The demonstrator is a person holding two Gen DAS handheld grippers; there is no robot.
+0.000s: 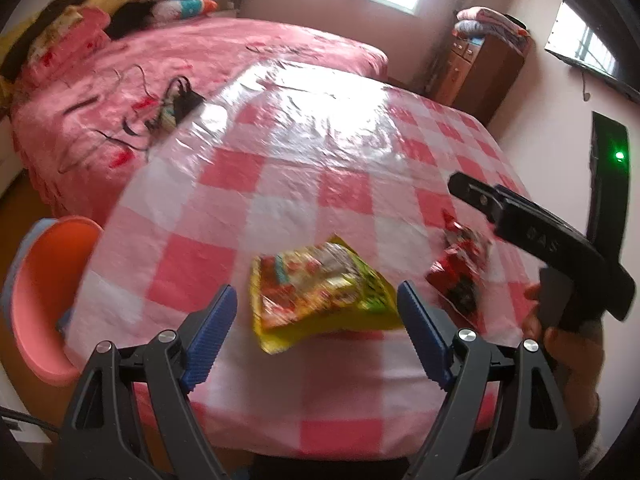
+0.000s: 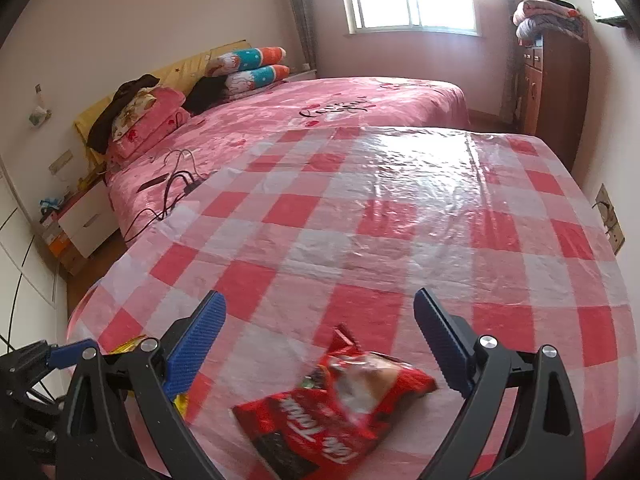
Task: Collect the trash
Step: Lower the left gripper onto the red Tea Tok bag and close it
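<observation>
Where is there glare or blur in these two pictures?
Left wrist view: window glare whitens the far tablecloth; the yellow wrapper is motion-blurred. Right wrist view: glare on the far cloth, the red wrapper slightly blurred; both views bend at the edges.

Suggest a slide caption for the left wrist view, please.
Open left gripper above a yellow wrapper on the checked table, red wrapper and right gripper alongside.
</observation>
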